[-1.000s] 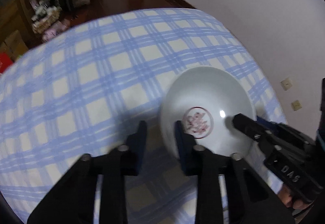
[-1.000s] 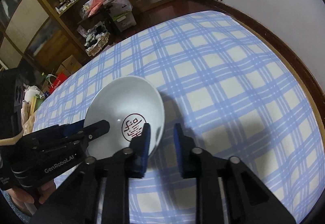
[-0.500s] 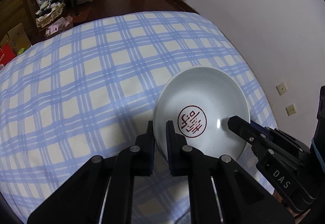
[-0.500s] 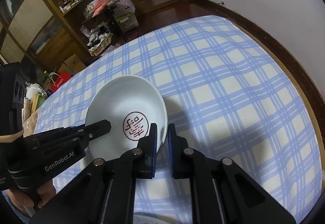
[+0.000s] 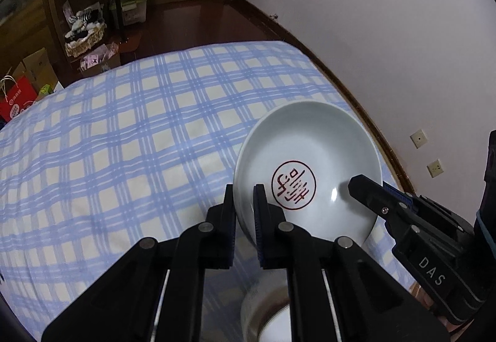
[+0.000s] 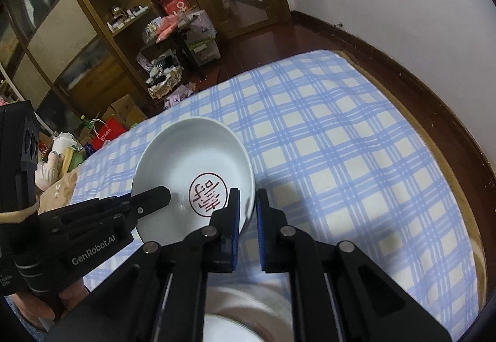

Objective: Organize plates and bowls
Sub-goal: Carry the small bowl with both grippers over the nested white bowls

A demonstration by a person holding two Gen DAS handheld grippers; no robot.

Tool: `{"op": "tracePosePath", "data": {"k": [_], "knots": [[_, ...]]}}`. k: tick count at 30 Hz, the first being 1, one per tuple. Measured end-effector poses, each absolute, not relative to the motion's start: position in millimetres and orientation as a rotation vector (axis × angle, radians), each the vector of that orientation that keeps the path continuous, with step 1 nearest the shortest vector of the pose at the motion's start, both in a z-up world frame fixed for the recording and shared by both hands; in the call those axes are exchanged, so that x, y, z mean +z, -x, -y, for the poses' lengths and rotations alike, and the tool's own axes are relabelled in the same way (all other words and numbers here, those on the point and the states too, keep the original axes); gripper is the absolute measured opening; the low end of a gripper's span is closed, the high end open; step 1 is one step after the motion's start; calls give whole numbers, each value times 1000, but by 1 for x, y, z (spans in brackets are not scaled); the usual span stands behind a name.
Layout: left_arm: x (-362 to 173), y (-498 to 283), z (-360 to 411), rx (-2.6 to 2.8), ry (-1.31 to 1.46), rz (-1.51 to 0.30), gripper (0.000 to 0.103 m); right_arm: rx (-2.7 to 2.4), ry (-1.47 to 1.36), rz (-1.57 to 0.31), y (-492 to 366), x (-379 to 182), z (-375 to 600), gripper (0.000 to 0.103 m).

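A white bowl (image 5: 313, 156) with a red round emblem inside is held off the checked tablecloth (image 5: 124, 140). My left gripper (image 5: 244, 212) is shut on its left rim. My right gripper (image 6: 247, 215) is shut on its right rim; the bowl (image 6: 192, 156) shows to its left in the right wrist view. Each gripper shows in the other's view: the right one (image 5: 403, 218) and the left one (image 6: 102, 218). Another white dish (image 5: 272, 314) lies below the held bowl, partly hidden by my fingers; it also shows blurred in the right wrist view (image 6: 235, 314).
The blue and cream checked table ends at a dark wooden edge (image 6: 434, 125) near the white wall (image 5: 372, 16). Shelves and boxes (image 6: 108, 32) stand beyond the far side. Bags (image 6: 62, 156) lie off the left table edge.
Both grippers closed on the bowl's opposite rims and lifted it. A second dish has come into view beneath.
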State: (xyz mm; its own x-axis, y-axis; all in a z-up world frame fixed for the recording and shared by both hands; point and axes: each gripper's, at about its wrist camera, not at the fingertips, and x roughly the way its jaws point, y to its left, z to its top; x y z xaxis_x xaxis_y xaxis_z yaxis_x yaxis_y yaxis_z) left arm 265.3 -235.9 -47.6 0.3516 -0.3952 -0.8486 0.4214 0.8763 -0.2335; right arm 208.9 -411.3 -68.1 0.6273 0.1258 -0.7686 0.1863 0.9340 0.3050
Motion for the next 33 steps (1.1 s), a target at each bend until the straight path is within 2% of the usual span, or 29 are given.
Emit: {"op": "tracePosePath", "data": {"k": [8,17,33], "knots": [[-20,-220,226,-531,-28,-1067,10,-43,-367,-869,-165,-41,400,11],[-16,-177,211,-531,-27,-1073,10,-48,-356,-855,-122,-31,385,11],[-38,-122,199,-515,-39,-1091,10,-50,-363,-881,-62,-55,370,11]]}}
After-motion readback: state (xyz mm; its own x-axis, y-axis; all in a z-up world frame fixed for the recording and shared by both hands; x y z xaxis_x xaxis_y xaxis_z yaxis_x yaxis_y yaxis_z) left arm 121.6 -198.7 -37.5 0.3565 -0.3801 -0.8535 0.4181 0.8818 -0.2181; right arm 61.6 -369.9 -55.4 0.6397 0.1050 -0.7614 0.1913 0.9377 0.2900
